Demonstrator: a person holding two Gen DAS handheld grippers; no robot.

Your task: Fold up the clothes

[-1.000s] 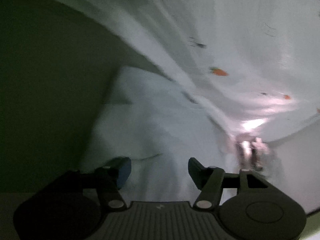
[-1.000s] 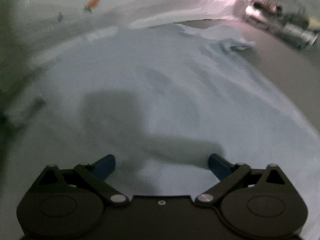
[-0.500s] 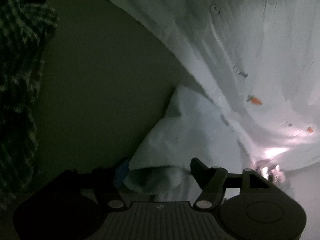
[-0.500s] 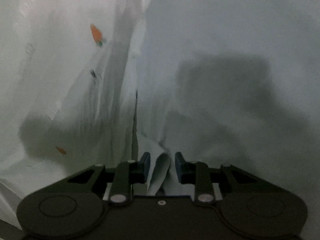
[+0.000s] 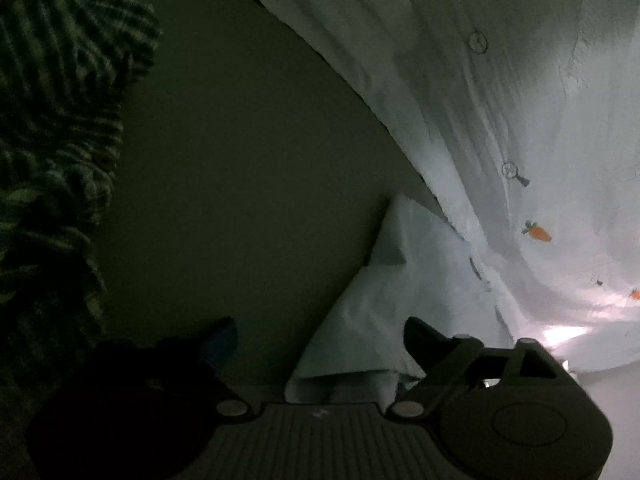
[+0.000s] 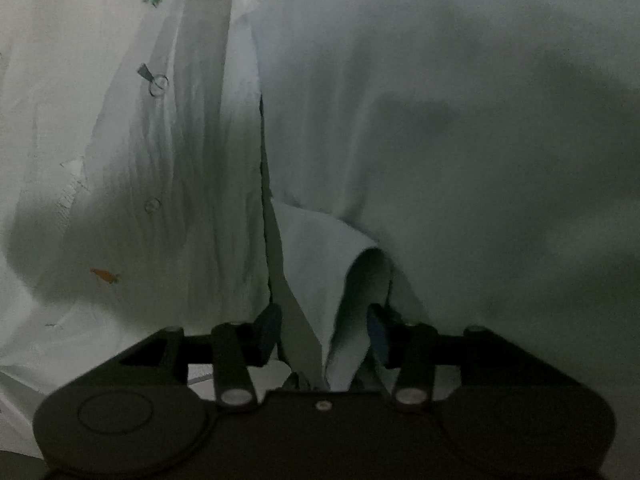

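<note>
Over dim worktop (image 5: 248,168), letting pale garment (image 5: 384,304) slide from both opening grippers, left gripper (image 5: 320,340) and right gripper (image 6: 324,328), keeping fold edges squared.

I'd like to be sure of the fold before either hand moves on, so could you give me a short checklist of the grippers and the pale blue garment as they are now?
1. Left gripper released: ok. Its jaws are opening and stand clear of the cloth.
2. Folded corner of the pale blue garment lies flat on the dark surface: ok.
3. Right gripper released: not ok. Its jaws are opening, but a loop of the garment's edge stands between them.
4. Right pads off the cloth: cannot tell.
5. Carrot-print white fabric kept out of the fold: ok, it lies beside the garment.
6. Checked cloth clear of the work: ok.
</note>
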